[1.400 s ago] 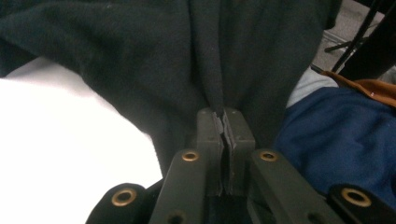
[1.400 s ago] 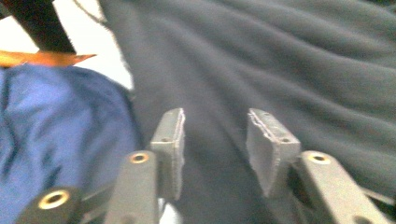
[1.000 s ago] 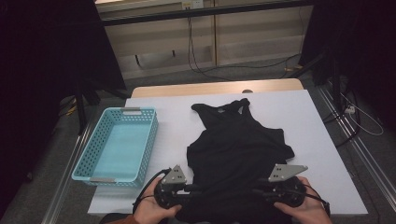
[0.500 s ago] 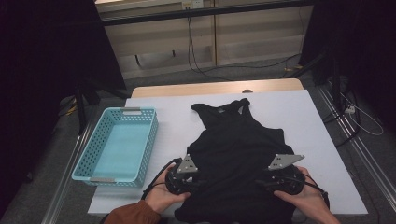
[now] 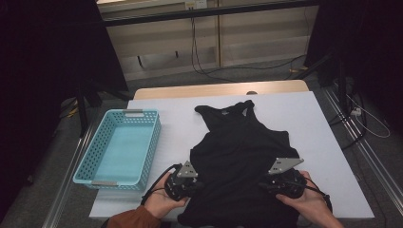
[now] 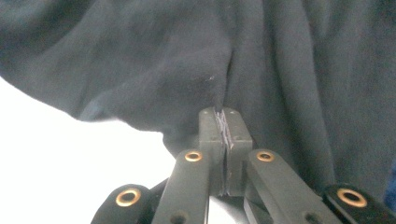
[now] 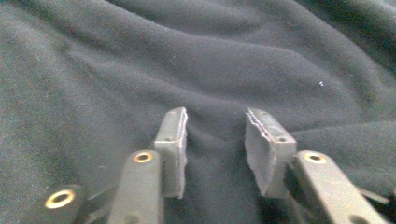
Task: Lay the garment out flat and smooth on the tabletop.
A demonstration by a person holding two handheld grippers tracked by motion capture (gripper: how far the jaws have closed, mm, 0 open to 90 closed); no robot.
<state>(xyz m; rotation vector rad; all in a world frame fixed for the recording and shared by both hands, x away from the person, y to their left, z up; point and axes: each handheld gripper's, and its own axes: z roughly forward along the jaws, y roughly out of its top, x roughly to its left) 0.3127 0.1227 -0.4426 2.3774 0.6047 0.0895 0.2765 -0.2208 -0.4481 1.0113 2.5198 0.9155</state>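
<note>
1. Left gripper (image 5: pixel 192 183): held in the person's left hand (image 5: pixel 159 202) at the near edge of the table (image 5: pixel 328 142), against the left side of the black tank top (image 5: pixel 237 156). In the left gripper view the two pads (image 6: pixel 212 133) meet with a pinched fold of the tank top's fabric (image 6: pixel 261 60) clamped between their tips. The jaws have just been closing.

2. Right gripper (image 5: pixel 271 183): held in the person's right hand (image 5: pixel 309 204), on the right side of the tank top and level with the left gripper. In the right gripper view (image 7: pixel 215 149) the pads (image 7: pixel 268 149) stand apart with a clear gap, and the fabric (image 7: pixel 196 60) lies beneath and between them in a low fold. The pads do not press on it. The jaws have just been closing.

3. Black tank top: lies flat on the white table surface, straps pointing to the far side, hem at the near edge between the two hands. The lower part hangs slightly over the near edge.

4. Light blue perforated basket (image 5: pixel 92 159): stands left of the tank top, near it but not touching, with its long side running near to far.

5. Table: the white sheet extends past the tank top's straps; a bare wooden strip (image 5: pixel 214 90) shows along the far edge.

6. Floor beyond the table: dark cables (image 5: pixel 199 61) trail in front of a pale wall panel.
</note>
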